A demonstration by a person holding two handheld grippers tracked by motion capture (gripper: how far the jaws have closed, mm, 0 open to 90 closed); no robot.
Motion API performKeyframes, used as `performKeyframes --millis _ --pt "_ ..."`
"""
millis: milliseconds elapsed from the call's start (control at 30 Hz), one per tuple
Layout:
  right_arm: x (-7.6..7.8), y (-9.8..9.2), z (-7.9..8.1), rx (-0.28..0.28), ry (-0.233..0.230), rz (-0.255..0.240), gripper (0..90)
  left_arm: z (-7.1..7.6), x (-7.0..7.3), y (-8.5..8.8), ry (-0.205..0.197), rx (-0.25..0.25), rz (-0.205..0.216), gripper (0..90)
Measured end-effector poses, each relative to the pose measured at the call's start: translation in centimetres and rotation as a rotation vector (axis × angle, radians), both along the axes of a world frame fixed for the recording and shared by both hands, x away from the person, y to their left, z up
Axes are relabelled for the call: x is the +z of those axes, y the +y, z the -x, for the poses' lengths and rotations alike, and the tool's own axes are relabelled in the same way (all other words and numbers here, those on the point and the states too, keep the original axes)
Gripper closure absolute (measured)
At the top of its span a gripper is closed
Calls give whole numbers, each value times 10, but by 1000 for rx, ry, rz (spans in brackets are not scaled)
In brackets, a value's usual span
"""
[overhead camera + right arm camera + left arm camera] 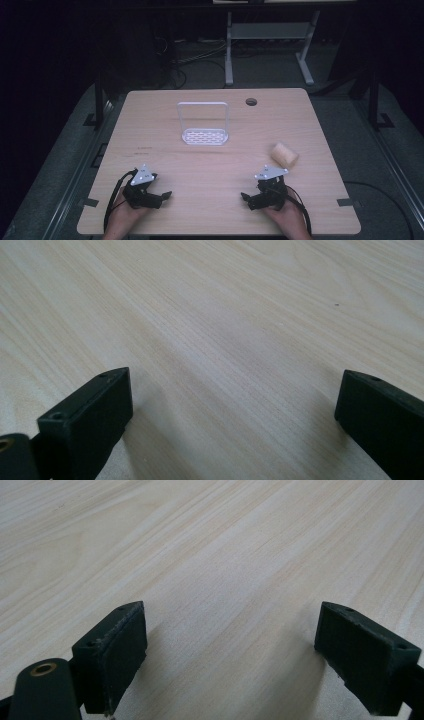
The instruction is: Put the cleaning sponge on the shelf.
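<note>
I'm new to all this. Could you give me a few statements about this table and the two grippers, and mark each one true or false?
1. Both grippers are open with nothing between their jaws. True: left gripper, right gripper.
2. The tan block lies nearer the right gripper. True.
3. The white rack lies flat on its side. False: it stands upright mid-table.
4. The left gripper touches the tan block. False: it is far across the table.

Lab, bare wooden table, floor cables

Dark room; grey floor, white desk frame.
</note>
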State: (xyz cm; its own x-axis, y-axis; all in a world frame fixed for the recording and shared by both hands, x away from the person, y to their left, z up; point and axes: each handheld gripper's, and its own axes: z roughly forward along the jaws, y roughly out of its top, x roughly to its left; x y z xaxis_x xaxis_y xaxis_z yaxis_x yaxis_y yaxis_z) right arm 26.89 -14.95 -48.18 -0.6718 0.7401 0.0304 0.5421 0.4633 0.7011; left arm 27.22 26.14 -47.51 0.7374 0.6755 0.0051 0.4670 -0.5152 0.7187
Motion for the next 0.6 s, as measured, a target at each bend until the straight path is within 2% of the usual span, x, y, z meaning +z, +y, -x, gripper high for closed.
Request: performKeyframes --millis 500,600 --pt "0 0 0 6 0 0 16 1 0 0 0 6 1 127" --pt "2 0 -1 15 13 15 17 1 0 0 -1 8 2 127"
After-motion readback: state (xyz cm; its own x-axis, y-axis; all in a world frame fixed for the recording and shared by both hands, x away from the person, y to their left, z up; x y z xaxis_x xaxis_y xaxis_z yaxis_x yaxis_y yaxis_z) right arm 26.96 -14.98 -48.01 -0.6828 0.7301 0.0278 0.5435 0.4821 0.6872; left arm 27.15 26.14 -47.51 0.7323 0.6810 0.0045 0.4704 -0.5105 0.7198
